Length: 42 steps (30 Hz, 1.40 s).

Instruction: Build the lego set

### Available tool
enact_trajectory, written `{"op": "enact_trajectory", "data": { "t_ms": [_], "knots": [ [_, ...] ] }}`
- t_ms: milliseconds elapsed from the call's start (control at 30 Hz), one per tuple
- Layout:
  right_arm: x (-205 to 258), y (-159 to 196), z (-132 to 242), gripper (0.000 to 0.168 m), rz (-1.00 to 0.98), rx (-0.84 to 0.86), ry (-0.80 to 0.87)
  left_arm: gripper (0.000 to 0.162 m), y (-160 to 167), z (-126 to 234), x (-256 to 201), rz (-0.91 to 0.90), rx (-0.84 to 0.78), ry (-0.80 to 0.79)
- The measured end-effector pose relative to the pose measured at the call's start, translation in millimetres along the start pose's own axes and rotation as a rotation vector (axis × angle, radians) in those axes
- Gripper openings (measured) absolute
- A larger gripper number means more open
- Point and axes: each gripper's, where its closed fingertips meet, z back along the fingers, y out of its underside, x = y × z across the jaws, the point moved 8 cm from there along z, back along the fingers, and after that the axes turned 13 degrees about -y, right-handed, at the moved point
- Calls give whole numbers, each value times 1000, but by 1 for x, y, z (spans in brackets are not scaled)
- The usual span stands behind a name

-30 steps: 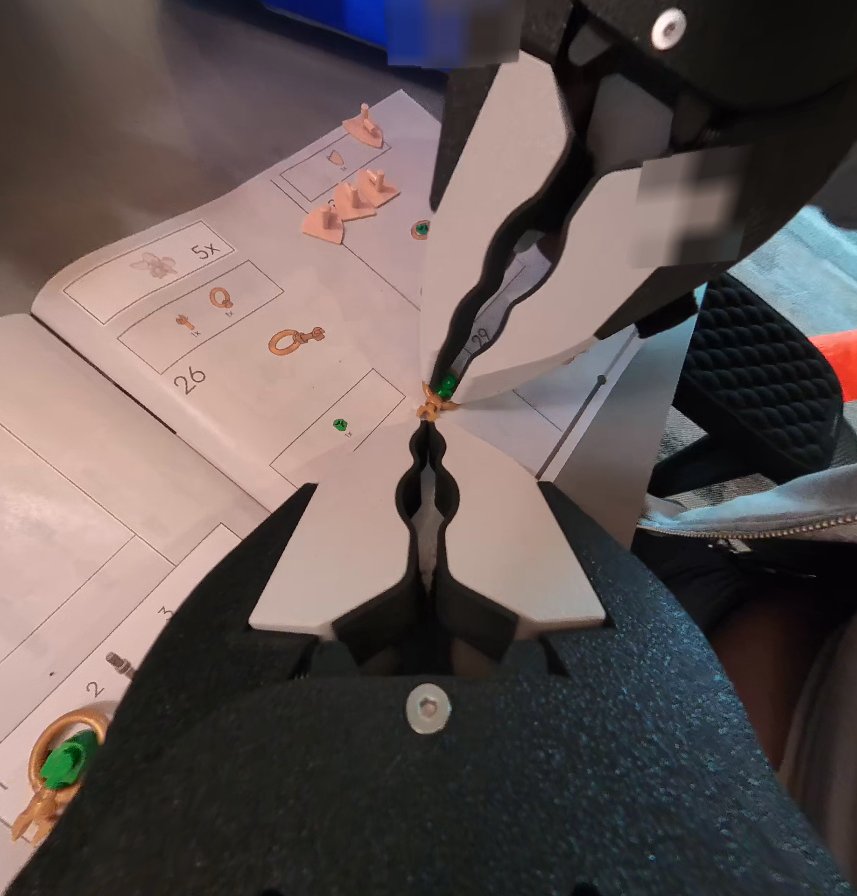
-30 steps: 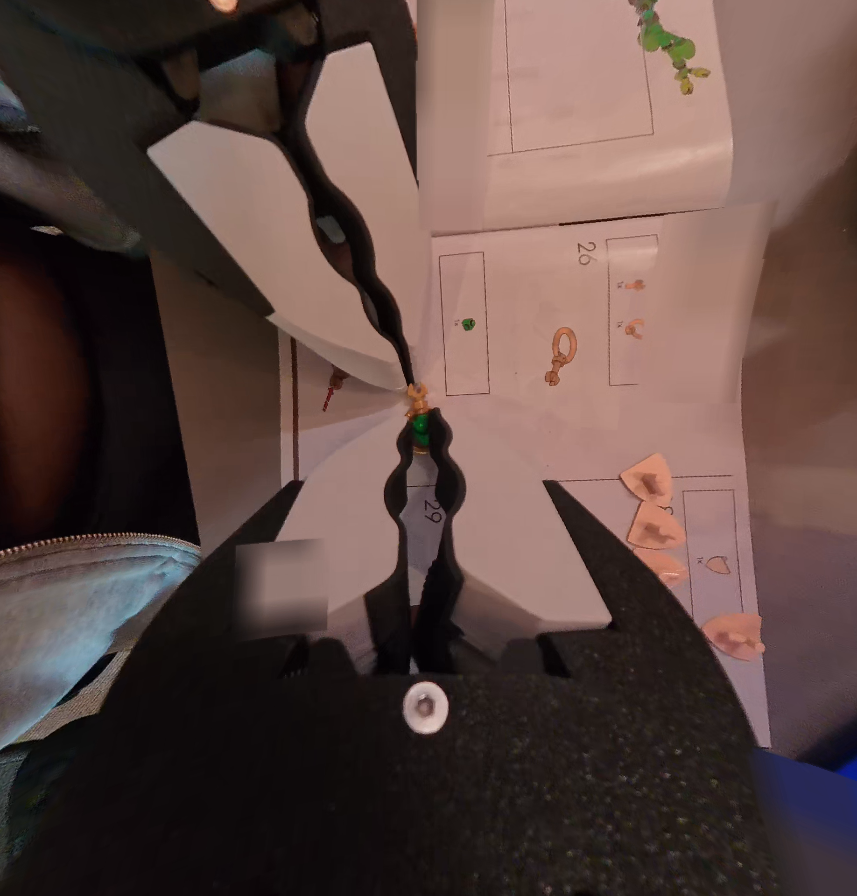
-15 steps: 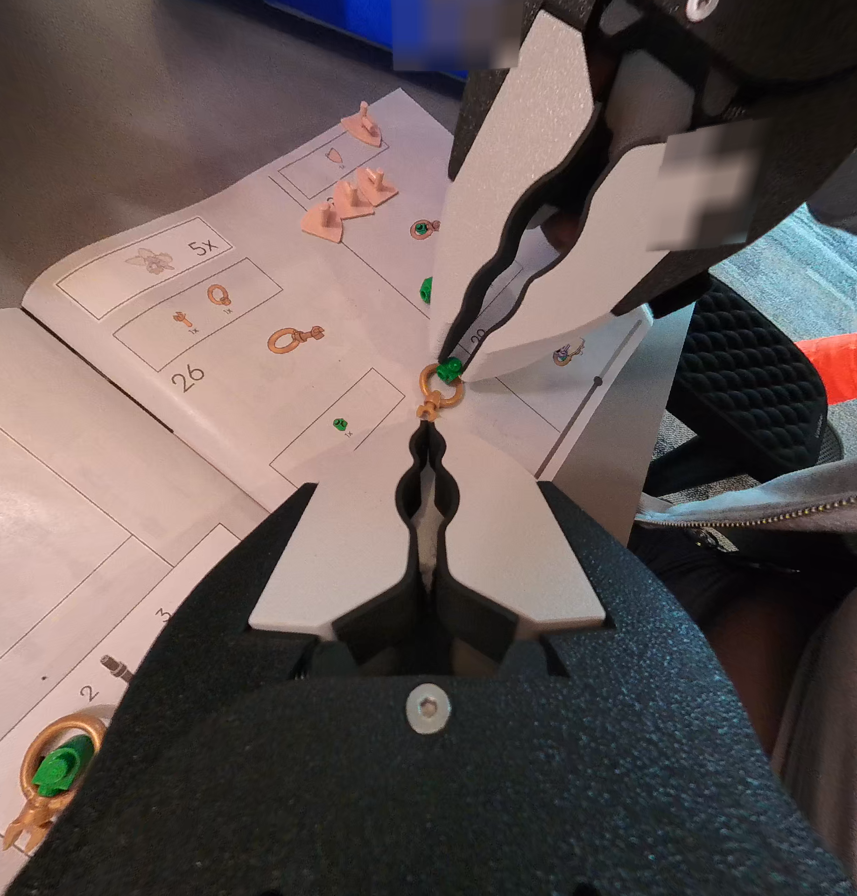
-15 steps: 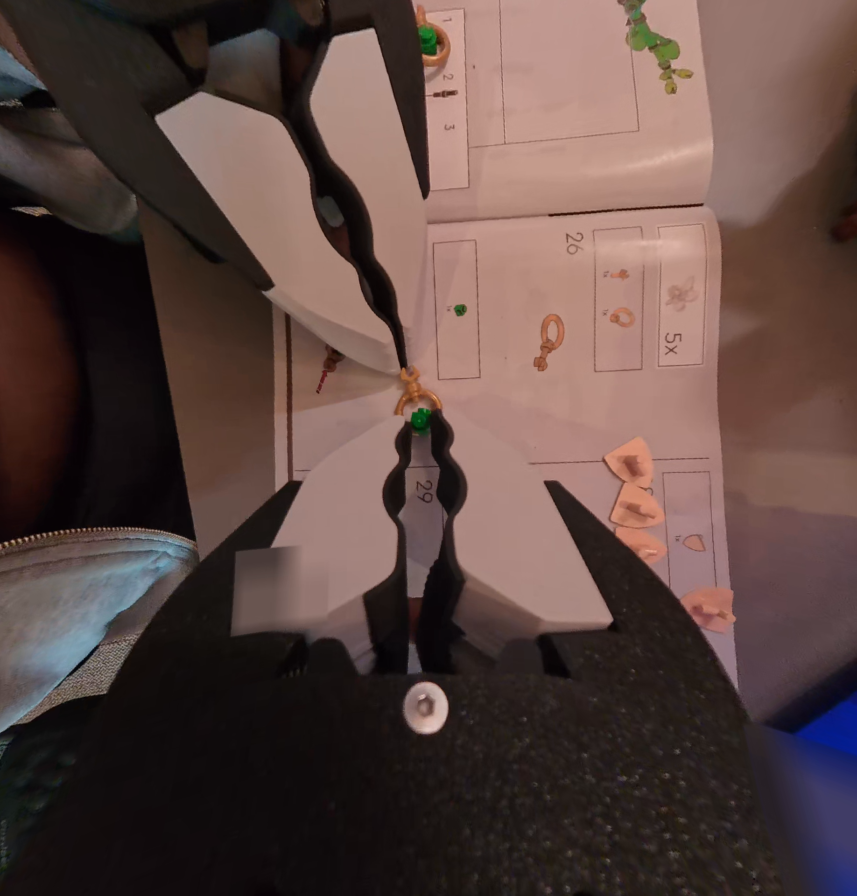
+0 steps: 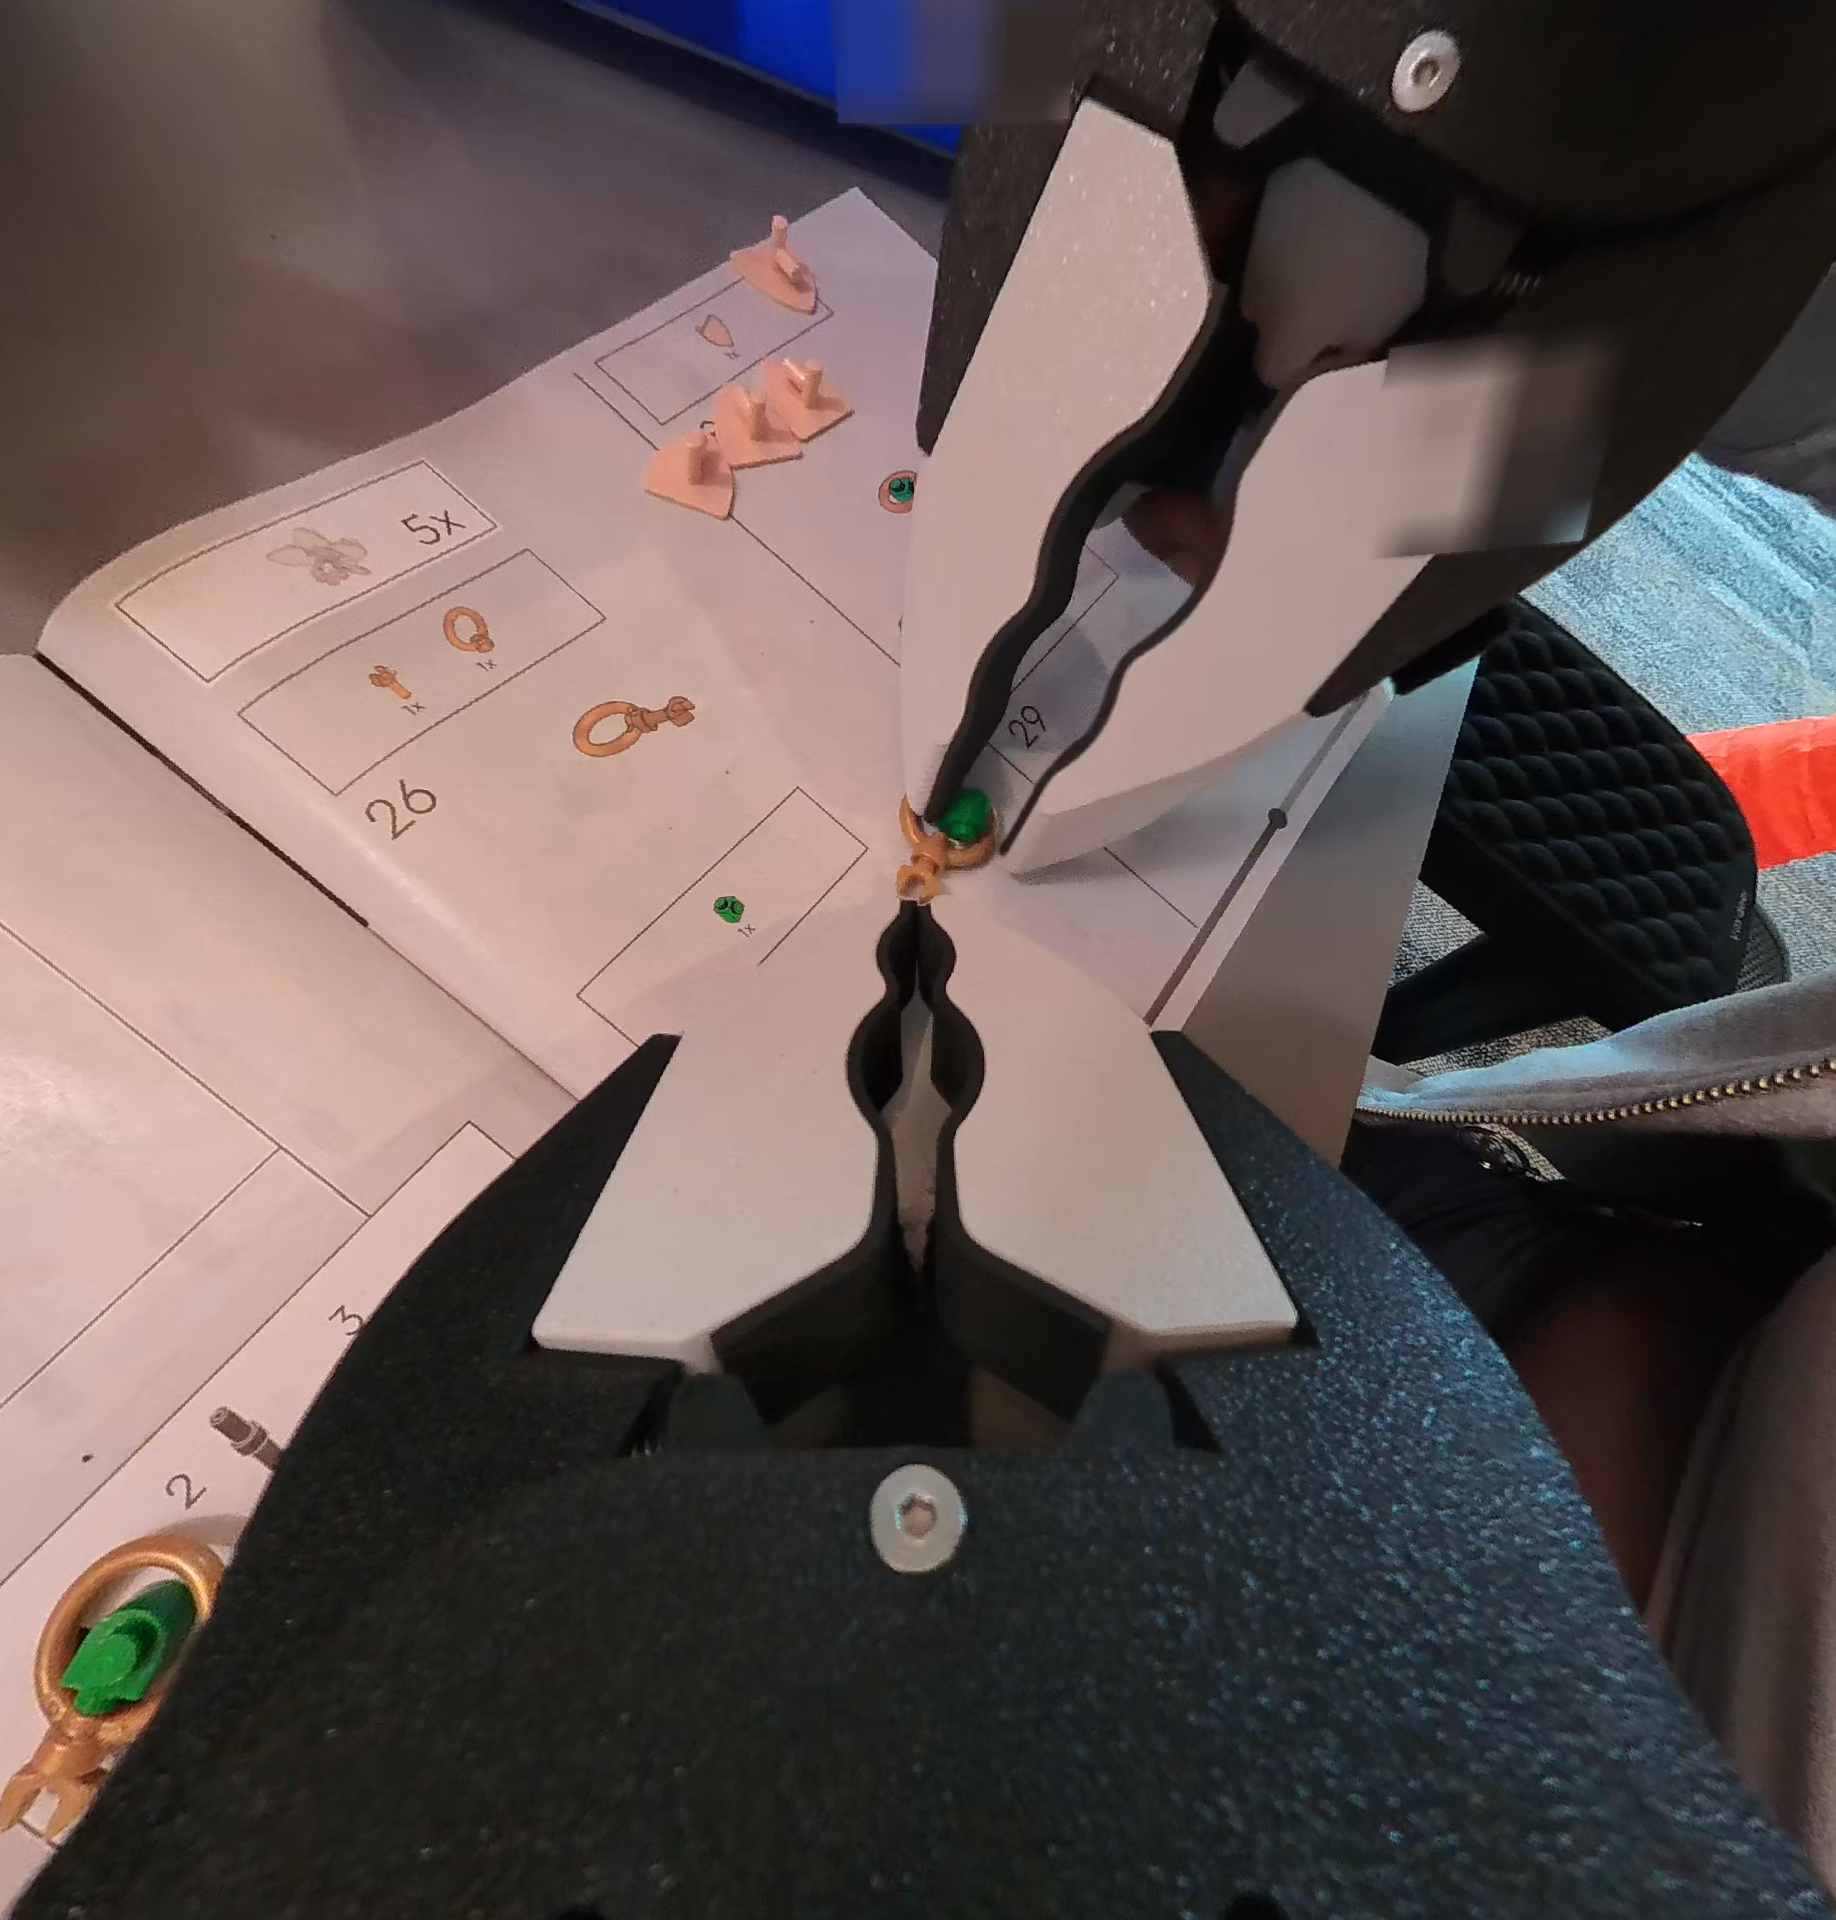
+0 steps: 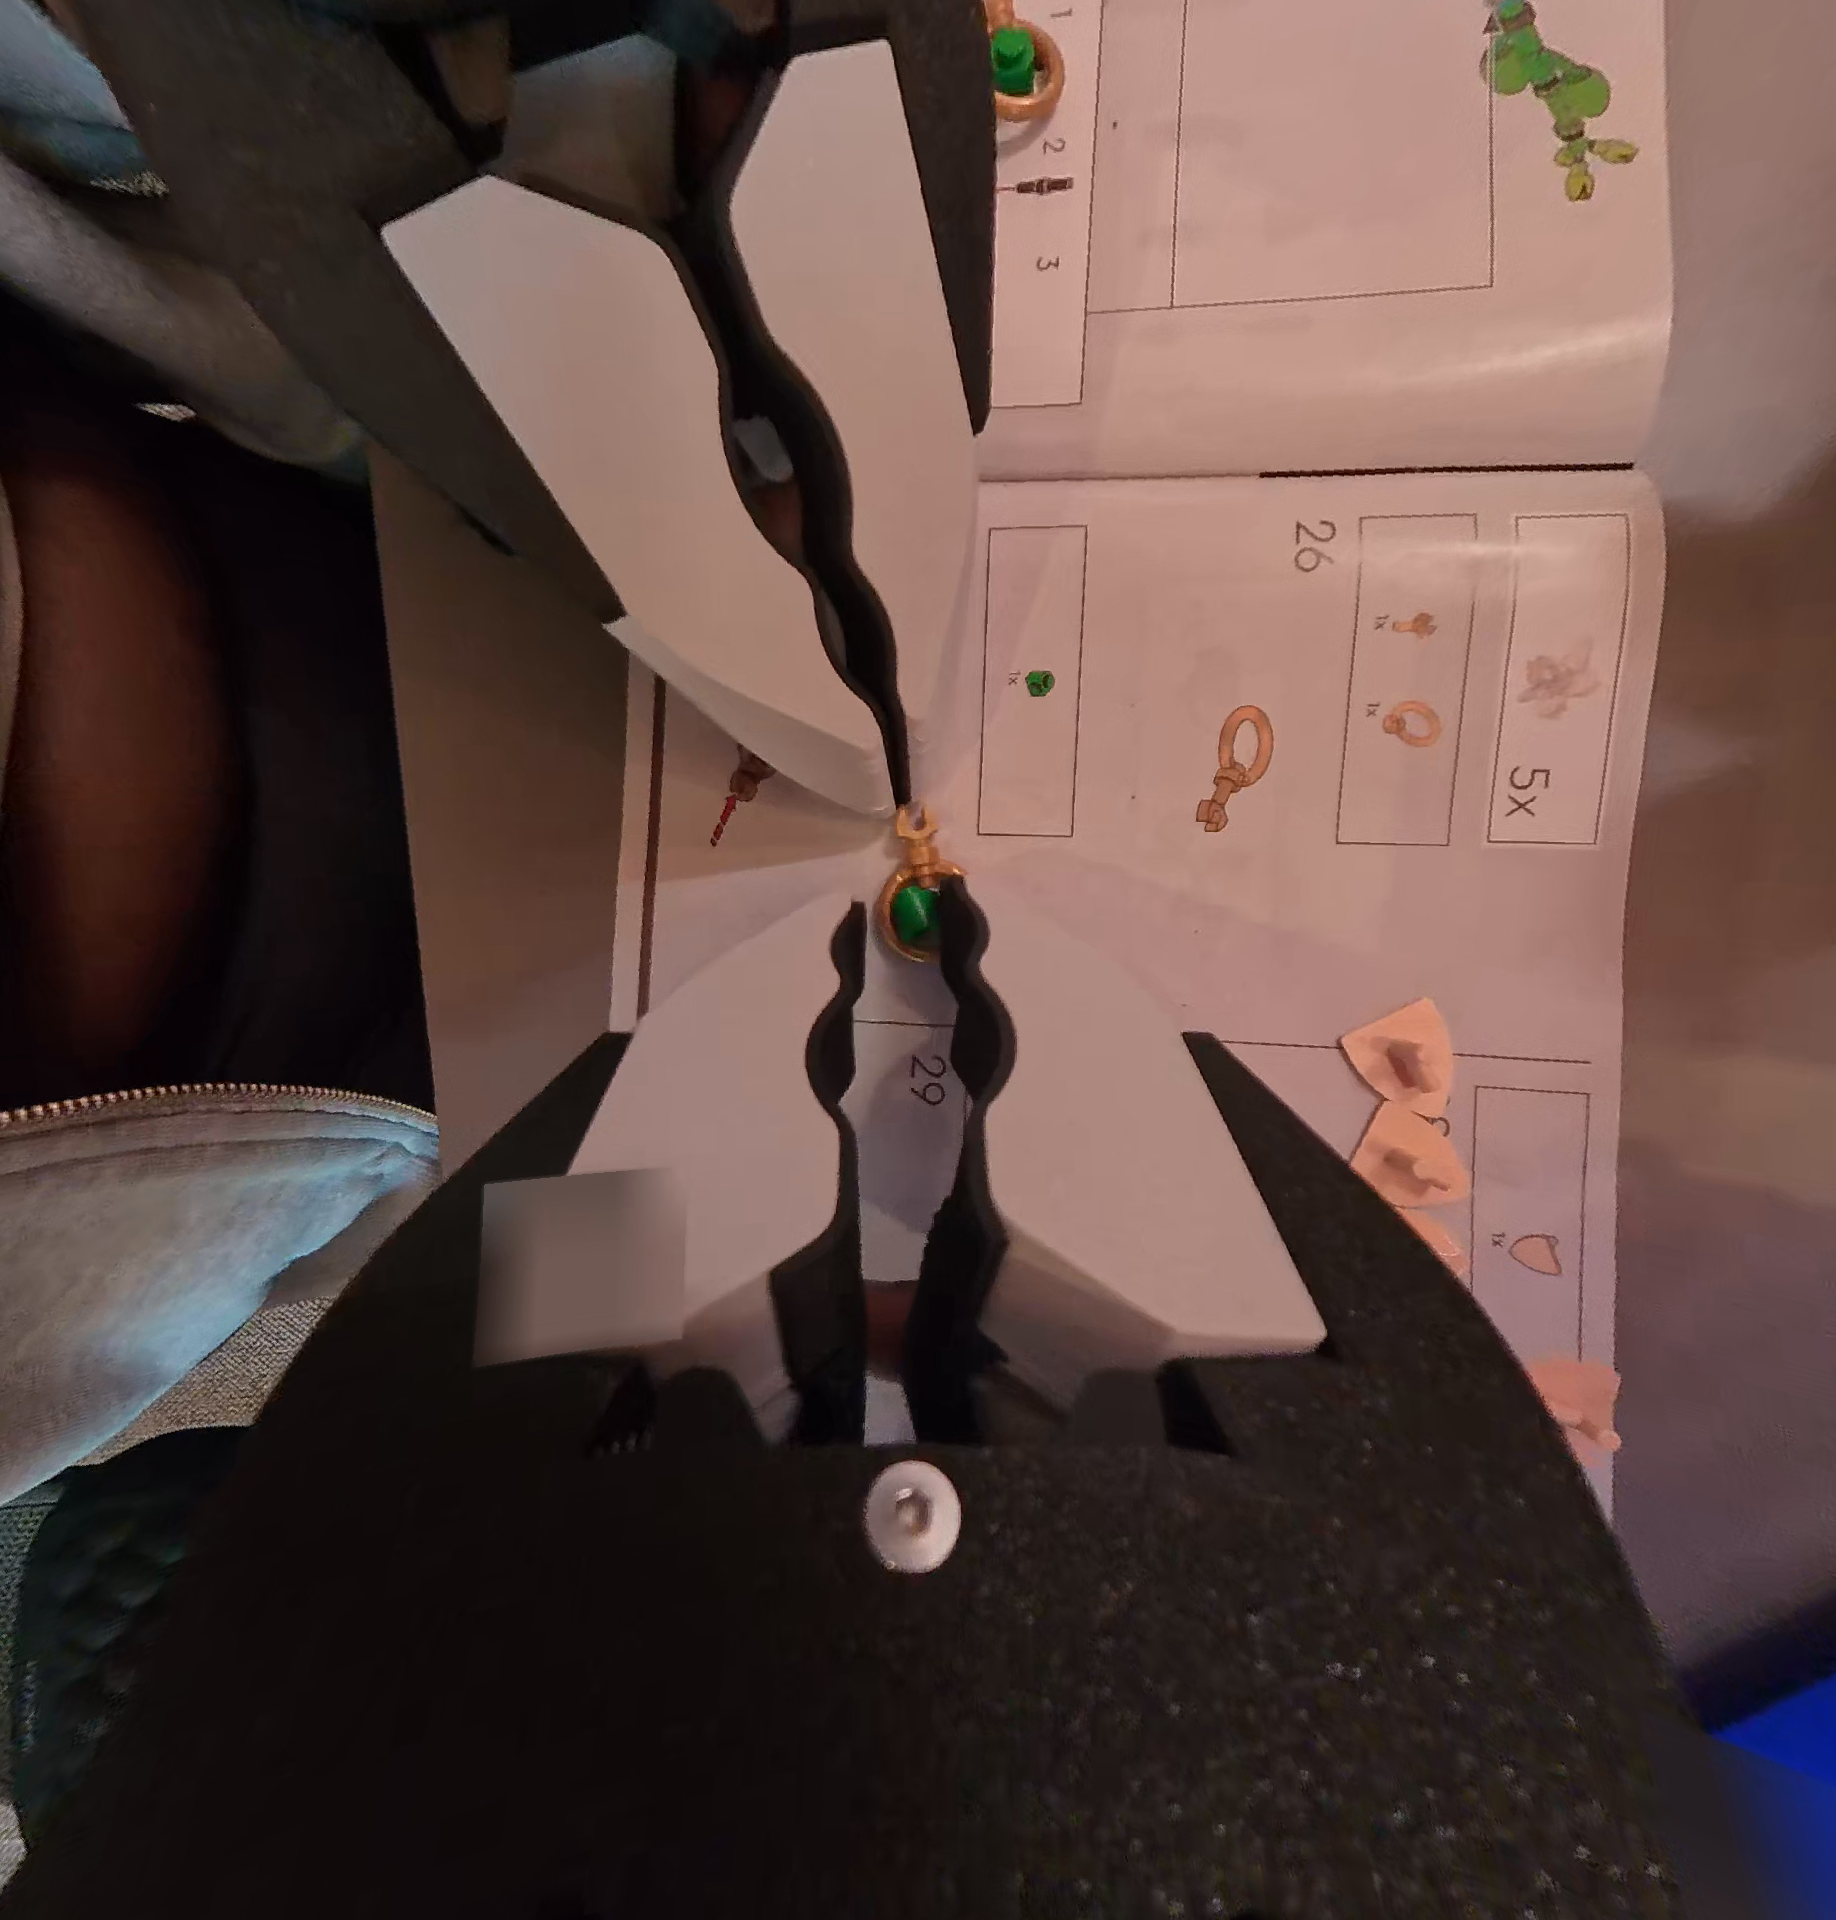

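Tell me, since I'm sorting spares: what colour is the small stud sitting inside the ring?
Green stud, in a gold ring; the right wrist view shows it best.

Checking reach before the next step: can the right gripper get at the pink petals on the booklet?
Probably yes. The right gripper is open, and the pink petals lie uncovered on the booklet beside it; it would first leave the green stud between its fingers.

Four pink petals (image 5: 690, 476), one gold ring (image 5: 945, 840), one green stud (image 5: 964, 812).

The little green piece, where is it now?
The green piece sits inside the gold ring, between the left gripper and the right gripper, above the open instruction booklet.
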Motion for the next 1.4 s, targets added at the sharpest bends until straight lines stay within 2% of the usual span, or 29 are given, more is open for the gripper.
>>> {"op": "enact_trajectory", "data": {
  "t_ms": [233,433,633,733,867,1133,1400],
  "knots": [
    [2,16,7,15,-3,-101,41,0,0,0,0,-1,1,5],
    [13,19,6,18,126,-130,174,0,0,1,0,3,3,9],
    [12,26,7,20,88,-168,196,0,1,2,0,2,3,8],
    [16,22,13,5,39,-190,240,0,1,2,0,6,4,11],
    [18,18,9,15,-106,-106,224,0,0,2,0,4,3,10],
    [14,10,6,7,-125,-21,244,0,0,2,0,-3,5,16],
    [11,15,10,6,-65,-112,186,0,0,2,1,1,7,26]
  ]
}}
